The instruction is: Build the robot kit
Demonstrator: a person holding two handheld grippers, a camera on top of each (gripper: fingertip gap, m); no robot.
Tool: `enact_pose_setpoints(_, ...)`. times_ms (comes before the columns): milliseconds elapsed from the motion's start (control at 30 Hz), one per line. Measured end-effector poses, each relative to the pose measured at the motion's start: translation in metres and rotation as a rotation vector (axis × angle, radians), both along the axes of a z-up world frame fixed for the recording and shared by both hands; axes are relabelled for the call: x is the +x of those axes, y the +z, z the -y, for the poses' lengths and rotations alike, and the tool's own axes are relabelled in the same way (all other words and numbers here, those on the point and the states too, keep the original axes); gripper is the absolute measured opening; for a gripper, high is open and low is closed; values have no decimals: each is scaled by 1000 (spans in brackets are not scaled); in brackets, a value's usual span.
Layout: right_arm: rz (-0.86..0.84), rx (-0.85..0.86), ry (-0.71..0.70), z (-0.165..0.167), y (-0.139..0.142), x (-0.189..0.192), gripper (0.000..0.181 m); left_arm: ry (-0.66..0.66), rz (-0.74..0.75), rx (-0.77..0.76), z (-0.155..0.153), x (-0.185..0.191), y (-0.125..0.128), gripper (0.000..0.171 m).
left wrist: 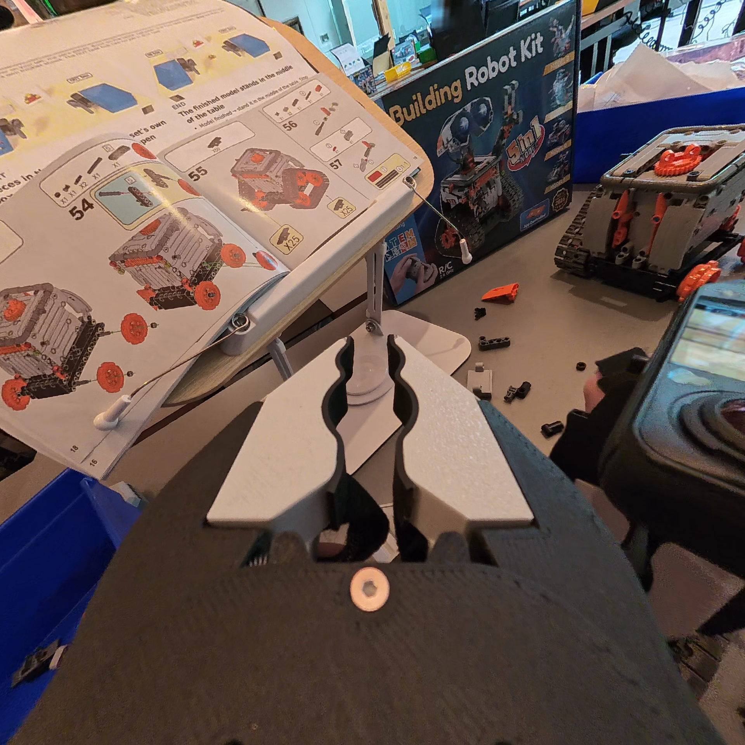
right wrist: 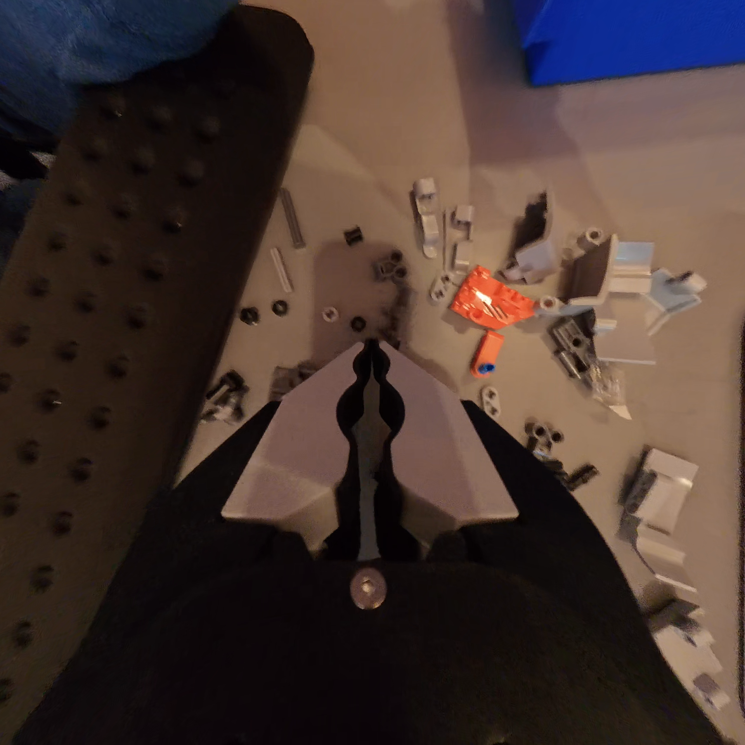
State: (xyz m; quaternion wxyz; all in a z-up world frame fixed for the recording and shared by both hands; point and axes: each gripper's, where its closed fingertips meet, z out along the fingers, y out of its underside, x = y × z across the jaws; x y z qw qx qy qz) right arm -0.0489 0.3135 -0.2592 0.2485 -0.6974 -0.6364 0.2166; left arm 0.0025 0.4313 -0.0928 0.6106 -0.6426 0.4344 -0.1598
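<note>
Blue plastic bin [left wrist: 52, 564] sits at far left of the left wrist view, w/ an open instruction booklet [left wrist: 161, 225] above it, clipped on a tilted wooden book stand [left wrist: 387, 346] w/ white base. Centre: left gripper [left wrist: 370, 342], white fingers w/ black wavy pads, jaws narrowly apart, nothing between them, hovering over the stand's base. Behind stands a dark blue robot kit box [left wrist: 483, 161]. To its right, on the grey table [left wrist: 544, 322], loose bits: an orange wedge piece [left wrist: 500, 292] and small black connectors [left wrist: 494, 342]. Further right, a tracked grey-and-orange brick-built vehicle [left wrist: 661, 209]. At right edge, part of the other handheld device w/ a small screen.

Right wrist view, blurry & dim: black studded plate [right wrist: 121, 242] at left. Centre: right gripper [right wrist: 373, 344], tips nearly touching; can't tell if anything is pinched. Just ahead lie black bushes [right wrist: 278, 308] and grey axles [right wrist: 282, 270]. To the right: an orange plate [right wrist: 490, 302], small orange block [right wrist: 487, 352], grey panels [right wrist: 629, 274]. Blue bin corner [right wrist: 629, 40] at top right.
</note>
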Motion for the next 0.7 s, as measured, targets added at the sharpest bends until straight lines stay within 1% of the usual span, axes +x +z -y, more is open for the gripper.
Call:
enact_pose_setpoints(100, 34, 35, -35, -13, -3, 10, 0, -5, 7, -1, 1, 0, 1, 16)
enact_pose_setpoints(200, 87, 118, -99, -34, -1, 23, 0, -5, 9, 3, 1, 0, 3, 16)
enact_pose_setpoints(333, 11, 70, -85, -17, 11, 11, 3, 4, 17, 6, 0, -3, 5, 16)
enact_pose_setpoints(467, -47, 6, -115, -10, 12, -3, 18, 5, 30, 1, -1, -4, 7, 16)
enact_pose_setpoints(567, -25, 12, -138, -14, 6, -5, 23, 5, 26, -1, -1, -4, 6, 16)
enact_pose_setpoints(633, -19, 31, -129, -14, 4, -7, 21, 4, 27, -1, -1, -4, 6, 16)
enact_pose_setpoints(700, -25, 26, -140, -15, 4, -10, 27, 2, 28, -4, -1, -4, 6, 16)
